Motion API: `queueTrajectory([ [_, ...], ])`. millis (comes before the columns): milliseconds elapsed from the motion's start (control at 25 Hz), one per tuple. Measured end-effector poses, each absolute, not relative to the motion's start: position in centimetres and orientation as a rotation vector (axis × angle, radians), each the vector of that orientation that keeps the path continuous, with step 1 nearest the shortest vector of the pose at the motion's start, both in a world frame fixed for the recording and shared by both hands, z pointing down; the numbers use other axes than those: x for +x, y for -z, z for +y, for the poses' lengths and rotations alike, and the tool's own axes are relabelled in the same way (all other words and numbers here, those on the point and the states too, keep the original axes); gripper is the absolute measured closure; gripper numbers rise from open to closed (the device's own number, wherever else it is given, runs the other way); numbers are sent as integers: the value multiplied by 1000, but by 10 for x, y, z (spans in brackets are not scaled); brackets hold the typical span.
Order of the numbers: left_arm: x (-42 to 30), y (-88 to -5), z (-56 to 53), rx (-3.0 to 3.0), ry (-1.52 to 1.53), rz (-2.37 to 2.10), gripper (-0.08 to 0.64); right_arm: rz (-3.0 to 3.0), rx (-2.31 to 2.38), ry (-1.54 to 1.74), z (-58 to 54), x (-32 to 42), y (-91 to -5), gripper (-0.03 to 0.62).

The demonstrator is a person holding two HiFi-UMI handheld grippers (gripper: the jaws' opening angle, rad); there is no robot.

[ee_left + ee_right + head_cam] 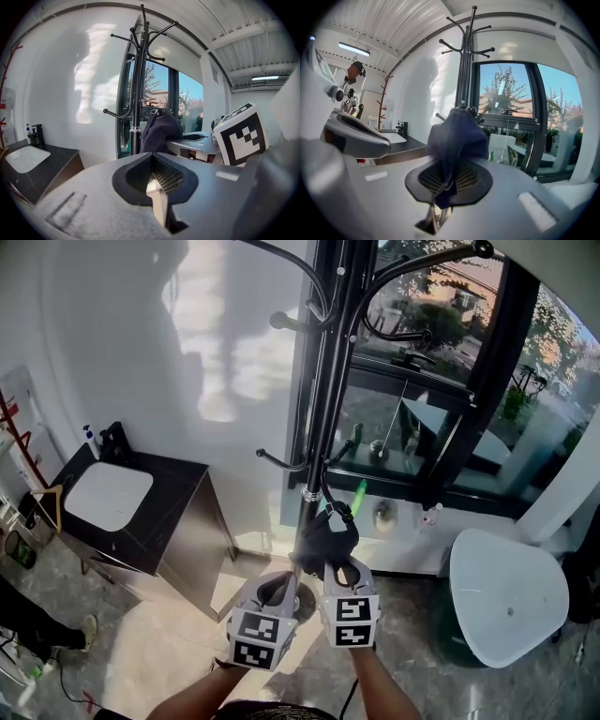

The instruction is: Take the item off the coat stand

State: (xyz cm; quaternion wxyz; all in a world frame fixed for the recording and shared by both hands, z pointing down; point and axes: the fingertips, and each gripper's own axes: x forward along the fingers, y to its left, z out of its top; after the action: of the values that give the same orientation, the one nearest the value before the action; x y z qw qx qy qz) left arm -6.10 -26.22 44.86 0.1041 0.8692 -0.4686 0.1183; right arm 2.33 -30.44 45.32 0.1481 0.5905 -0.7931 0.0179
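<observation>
Right jaws: clamped on a fold of the dark navy fabric item [454, 136]. The fold runs down between the pads of the right gripper [443, 180].
Left jaws: together, with nothing between them. The left gripper [157, 183] is held just beside the right one, clear of the fabric.
Item location: bunched directly ahead of the right gripper, just beside the pole of the black metal coat stand [323, 381], at the level of its lower hooks.
Item attachment: the top of the fabric lies against the ball end of a lower hook [471, 111]. A dark strap [151, 114] runs up from the fabric toward the pole. Whether the item hangs on the hook cannot be told.
Coat stand: upright, with curved ball-tipped arms at an upper and a lower level.
Behind the stand: a black-framed window [441, 381] with trees and buildings outside.
Left of the stand: a dark cabinet [187, 540] against the white wall. Its black surface carries a white rectangular basin [108, 495].
Right of the stand: a white rounded tub [506, 596] on the floor below the window.
Floor: light marbled tiles [169, 643].
Forearms: both enter from the bottom edge of the head view, close together.
</observation>
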Motion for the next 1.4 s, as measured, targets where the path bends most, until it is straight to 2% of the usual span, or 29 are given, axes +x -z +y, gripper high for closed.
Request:
queueTrajectory([
  [880, -48, -449, -228, 2554, -372, -1399, 558, -2267, 1733, -7, -288, 47, -429, 574],
  [1400, -35, -438, -214, 2547, -332, -1428, 558, -2307, 1727, -75, -237, 50, -433, 574],
])
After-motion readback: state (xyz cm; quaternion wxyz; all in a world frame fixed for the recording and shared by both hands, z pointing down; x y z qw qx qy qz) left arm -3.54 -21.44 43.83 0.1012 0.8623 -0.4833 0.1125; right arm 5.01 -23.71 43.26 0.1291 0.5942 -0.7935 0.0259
